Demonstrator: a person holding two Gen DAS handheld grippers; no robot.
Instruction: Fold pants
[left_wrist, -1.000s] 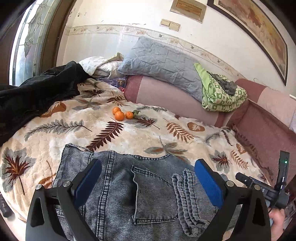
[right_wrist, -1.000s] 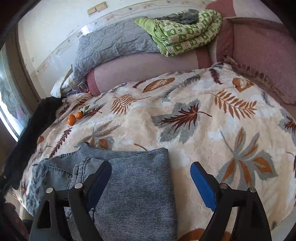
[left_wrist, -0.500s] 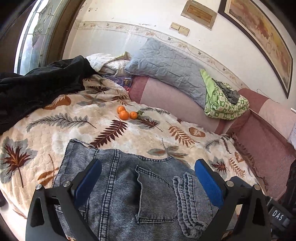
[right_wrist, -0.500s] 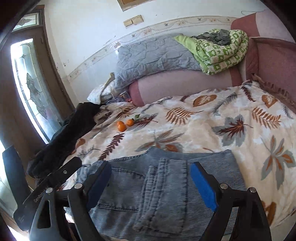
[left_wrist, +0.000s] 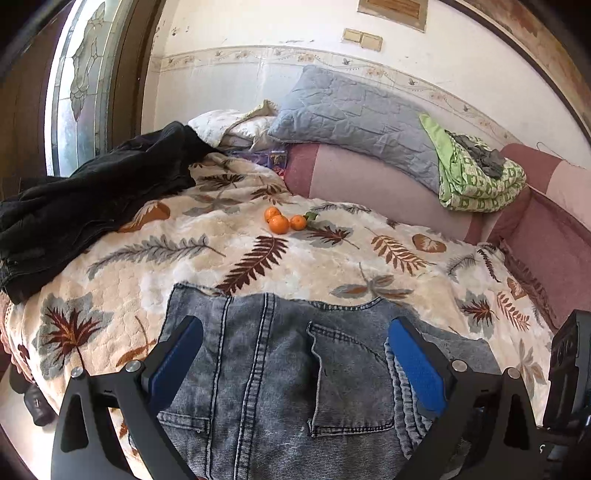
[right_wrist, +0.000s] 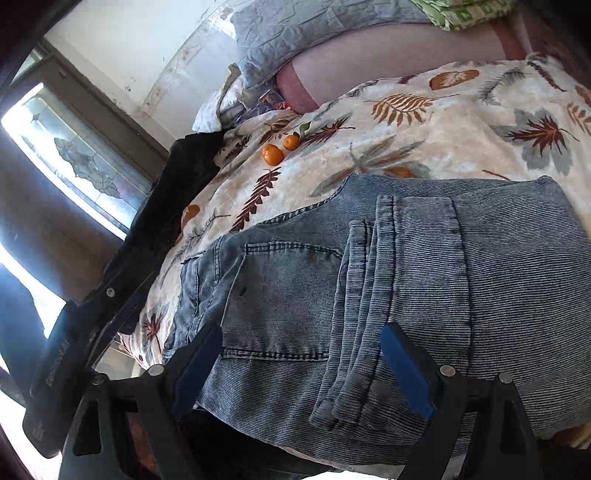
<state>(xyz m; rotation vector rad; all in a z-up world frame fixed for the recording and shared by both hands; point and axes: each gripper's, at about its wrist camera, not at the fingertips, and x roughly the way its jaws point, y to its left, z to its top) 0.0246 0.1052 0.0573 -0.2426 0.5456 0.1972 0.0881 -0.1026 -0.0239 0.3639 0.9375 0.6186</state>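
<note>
Left wrist view showed the left claw (left_wrist: 295, 350) spread wide with nothing between its blue pads, hovering over the folded jeans (left_wrist: 280, 376); the back pocket (left_wrist: 347, 380) lay directly ahead of it. Right wrist view showed the right claw (right_wrist: 301, 356) likewise wide apart and empty, poised above the same jeans (right_wrist: 369, 295), with the folded leg cuffs (right_wrist: 354, 332) lying between its fingers' lines. Beyond the jeans spread the leaf-print bedspread (left_wrist: 207, 258), with three tangerines (left_wrist: 280, 222) farther ahead. A black garment (left_wrist: 92, 199) lay far to the left, a grey pillow (left_wrist: 354, 118) and green blanket (left_wrist: 476, 181) beyond.
</note>
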